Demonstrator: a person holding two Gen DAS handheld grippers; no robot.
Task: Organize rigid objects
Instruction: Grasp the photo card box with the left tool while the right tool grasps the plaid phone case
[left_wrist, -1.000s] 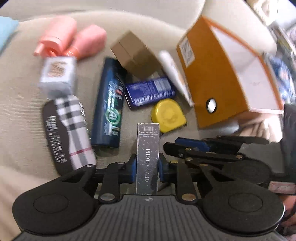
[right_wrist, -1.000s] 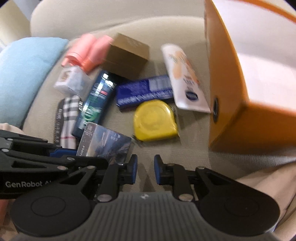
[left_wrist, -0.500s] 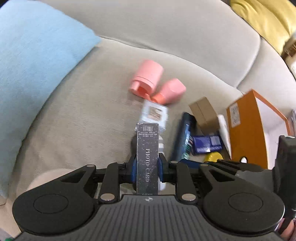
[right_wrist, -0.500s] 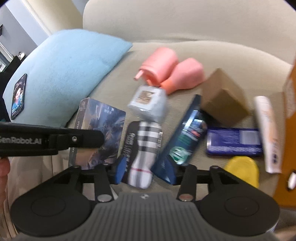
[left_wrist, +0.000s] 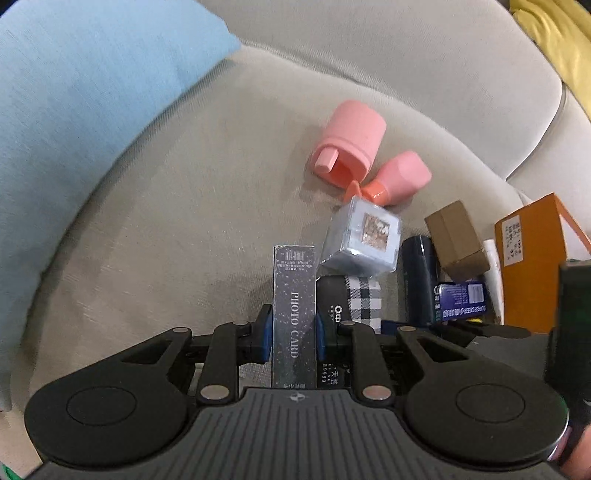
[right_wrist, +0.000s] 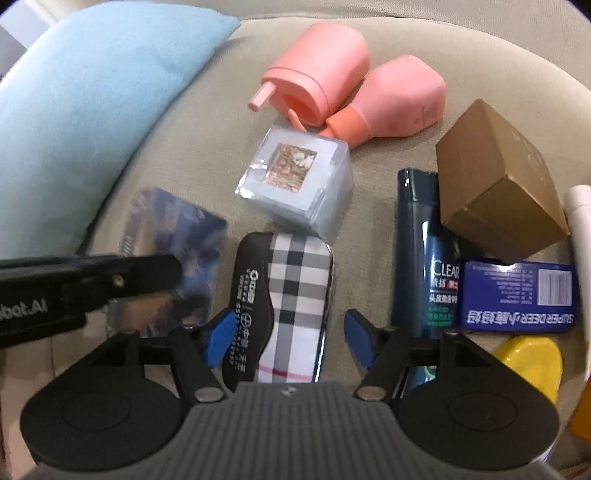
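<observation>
The left gripper (left_wrist: 294, 334) is clenched on the stiff, light grey "PHOTO CARD" carton (left_wrist: 294, 314), while the right gripper (right_wrist: 285, 334), jaws just widening, straddles without touching the rigid, probably slick plaid-and-black tin (right_wrist: 284, 306) mid-cushion on the beige sofa seat (right_wrist: 184, 155), best pinched across its long sides.

The photo card box (left_wrist: 294, 314) is dark grey with pale speckles and white letters. The tin (right_wrist: 291, 302) ahead of the right gripper is black with a black, white and grey check. Beyond it lies a pale blue cube (right_wrist: 295, 184), then two pink bottles (right_wrist: 354, 92). The cushion (right_wrist: 92, 103) at left is light blue, the sofa (left_wrist: 166, 229) beige.
</observation>
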